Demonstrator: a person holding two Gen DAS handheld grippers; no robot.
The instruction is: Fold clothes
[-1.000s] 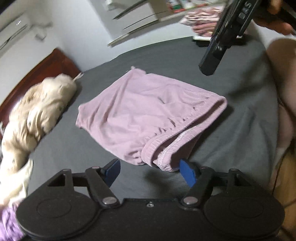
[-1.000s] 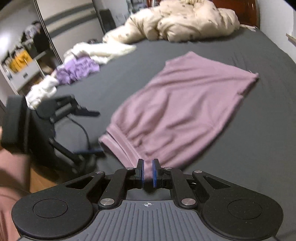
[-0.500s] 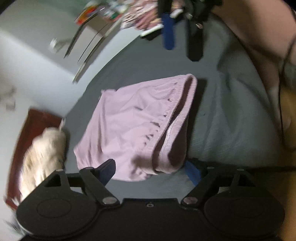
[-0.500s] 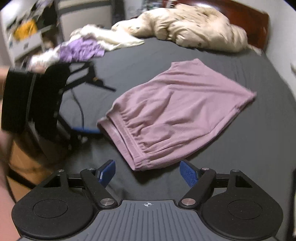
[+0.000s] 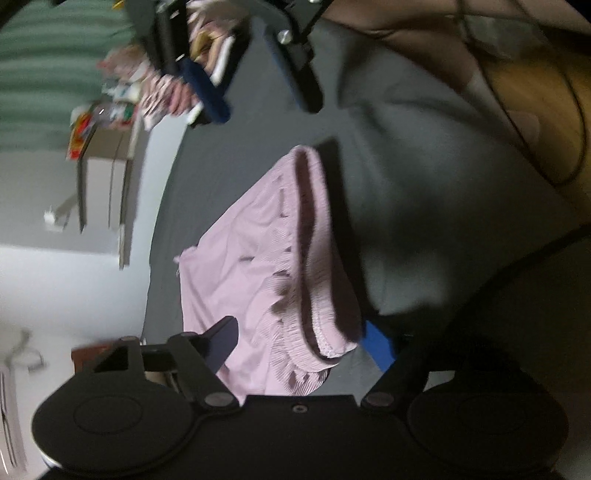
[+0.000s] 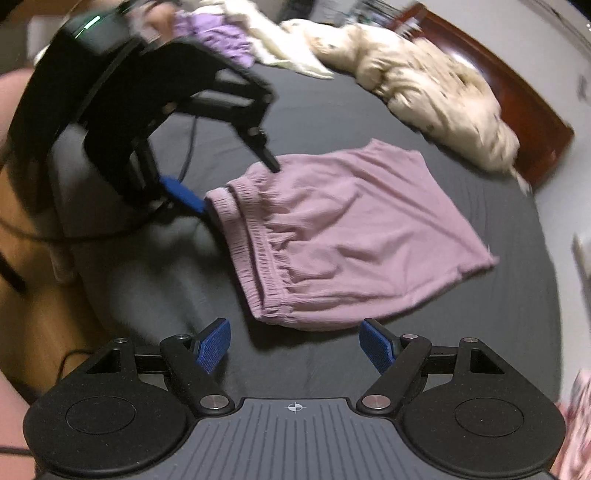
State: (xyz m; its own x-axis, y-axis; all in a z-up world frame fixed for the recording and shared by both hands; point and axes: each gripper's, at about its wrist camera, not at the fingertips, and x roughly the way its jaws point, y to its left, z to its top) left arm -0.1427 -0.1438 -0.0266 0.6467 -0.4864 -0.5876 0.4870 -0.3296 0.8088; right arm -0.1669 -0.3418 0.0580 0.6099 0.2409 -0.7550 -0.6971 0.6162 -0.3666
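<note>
Pink shorts (image 6: 351, 229) lie flat on the dark grey bed sheet (image 6: 480, 350), elastic waistband toward me. My right gripper (image 6: 295, 347) is open just short of the near waistband corner, nothing between its fingers. My left gripper (image 6: 225, 177) straddles the far waistband corner, one blue pad low beside it and the other finger over the fabric. In the left wrist view the shorts (image 5: 258, 266) run between the fingers of the left gripper (image 5: 299, 347); its jaws are closing but the pads stand apart from the cloth. The right gripper (image 5: 255, 88) shows at the top.
A cream duvet (image 6: 424, 88) is heaped against the wooden headboard (image 6: 517, 85). Purple clothing (image 6: 221, 33) and white cloth (image 6: 280, 48) lie at the far side of the bed. Pink patterned clothes (image 5: 162, 88) sit by a white cabinet (image 5: 107, 177). Wooden floor (image 6: 37, 295) borders the bed.
The right gripper went from shut to open and drew back from the waistband. Both grippers rolled. The left gripper dropped onto the far waistband corner, which now lies between its fingers.
</note>
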